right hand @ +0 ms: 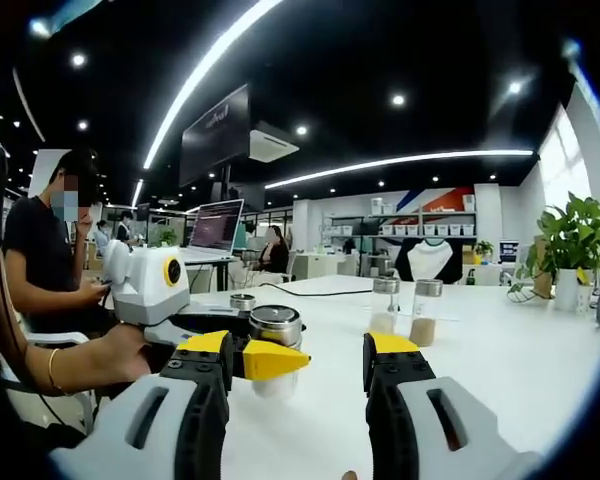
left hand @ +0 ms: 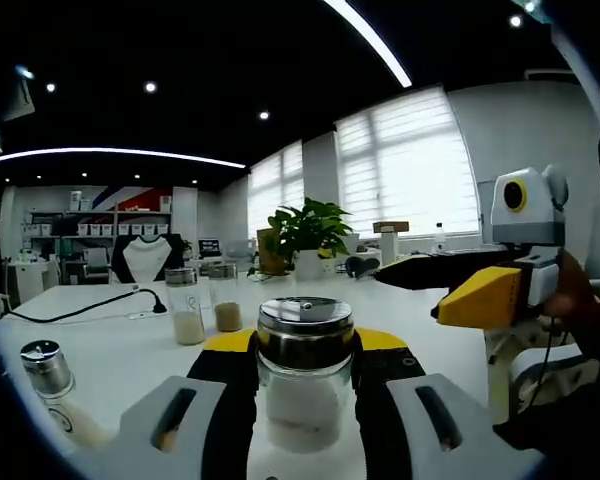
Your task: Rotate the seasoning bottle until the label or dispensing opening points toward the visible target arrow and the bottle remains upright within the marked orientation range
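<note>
Left gripper [left hand: 302,400]: jaws clamped on clear glass seasoning bottle with chrome lid [left hand: 304,380], upright on white table [left hand: 420,310]. Right gripper [right hand: 302,375]: jaws apart, empty, near bottle. Target arrow, label not discernible; rotation progress unverifiable, presumably pending.

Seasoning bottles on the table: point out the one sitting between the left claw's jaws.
The glass bottle with the shiny metal cap and white powder, between the left claw jaws; the other bottles stand farther back.
</note>
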Motion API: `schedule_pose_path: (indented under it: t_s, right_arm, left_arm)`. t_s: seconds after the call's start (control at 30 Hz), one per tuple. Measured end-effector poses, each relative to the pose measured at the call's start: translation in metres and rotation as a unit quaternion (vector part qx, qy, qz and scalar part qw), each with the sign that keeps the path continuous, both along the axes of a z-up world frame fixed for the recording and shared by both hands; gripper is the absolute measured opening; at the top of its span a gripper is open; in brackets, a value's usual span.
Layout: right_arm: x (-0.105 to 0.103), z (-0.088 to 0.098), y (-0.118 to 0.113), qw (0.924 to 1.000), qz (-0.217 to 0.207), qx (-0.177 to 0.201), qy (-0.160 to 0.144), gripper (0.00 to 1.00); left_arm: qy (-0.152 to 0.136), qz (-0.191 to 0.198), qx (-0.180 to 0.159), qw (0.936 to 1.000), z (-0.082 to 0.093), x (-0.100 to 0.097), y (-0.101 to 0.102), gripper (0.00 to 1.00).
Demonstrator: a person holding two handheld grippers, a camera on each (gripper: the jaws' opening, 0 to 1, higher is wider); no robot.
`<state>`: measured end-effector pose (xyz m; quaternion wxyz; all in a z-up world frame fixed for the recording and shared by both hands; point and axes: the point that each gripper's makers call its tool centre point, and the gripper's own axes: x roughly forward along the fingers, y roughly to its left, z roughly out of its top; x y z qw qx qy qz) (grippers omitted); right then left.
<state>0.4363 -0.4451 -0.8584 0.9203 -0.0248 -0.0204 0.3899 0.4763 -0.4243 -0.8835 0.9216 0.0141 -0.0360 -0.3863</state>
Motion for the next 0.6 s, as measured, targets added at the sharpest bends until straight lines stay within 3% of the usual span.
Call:
schedule_pose_path:
  t_s: [0.6]
  right_arm:
    - [-0.017, -0.007, 0.027, 0.9986, 0.045, -0.026, -0.001, 0.47]
  left_arm:
    - [0.0, -0.043, 0.001, 0.9991, -0.007, -0.031, -0.003, 0.38]
